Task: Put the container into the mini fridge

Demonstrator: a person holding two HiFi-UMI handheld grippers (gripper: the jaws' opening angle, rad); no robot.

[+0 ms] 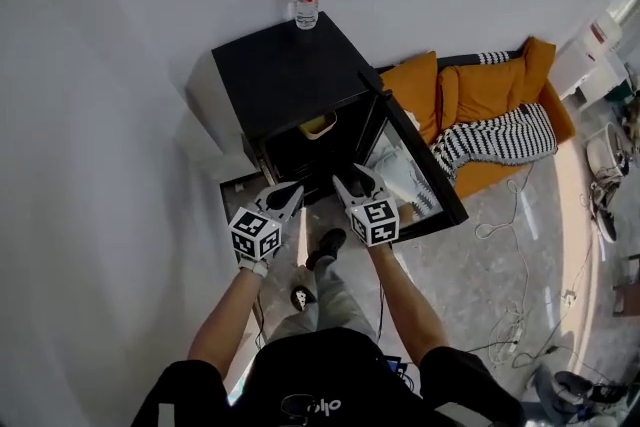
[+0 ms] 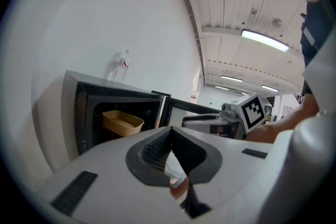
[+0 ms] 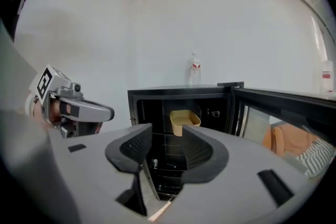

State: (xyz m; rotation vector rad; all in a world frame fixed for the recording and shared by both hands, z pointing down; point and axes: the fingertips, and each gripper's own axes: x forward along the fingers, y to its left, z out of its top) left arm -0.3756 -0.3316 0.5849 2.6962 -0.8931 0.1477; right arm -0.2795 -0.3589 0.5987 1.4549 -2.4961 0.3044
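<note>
At the left, your left gripper [image 2: 170,131] hangs in front of the mini fridge [image 1: 285,75], low and a little to the left of its opening. Its two jaws are closed, tip against tip, and nothing is held between them.

The mini fridge is black and stands against the white wall. The yellow container [image 3: 184,120] is already inside it, on an upper shelf, upright and apart from both grippers. On top of the fridge, near the back edge, stands a clear water bottle [image 1: 306,0] with a red label.

Next comes your right gripper [image 3: 167,152], just beside the left one and also in front of the opening. Its jaws stand apart with a clear gap and the pads press on nothing; through this gap you see only the dark shelves of the fridge, and the container above and farther back.

To the right of this gripper, the fridge door [image 1: 425,170] is swung open toward you. Behind the door is an orange sofa [image 1: 480,90] with a black-and-white striped blanket [image 1: 500,140] on it. At the far right, loose cables [image 1: 510,315] lie on the floor.
</note>
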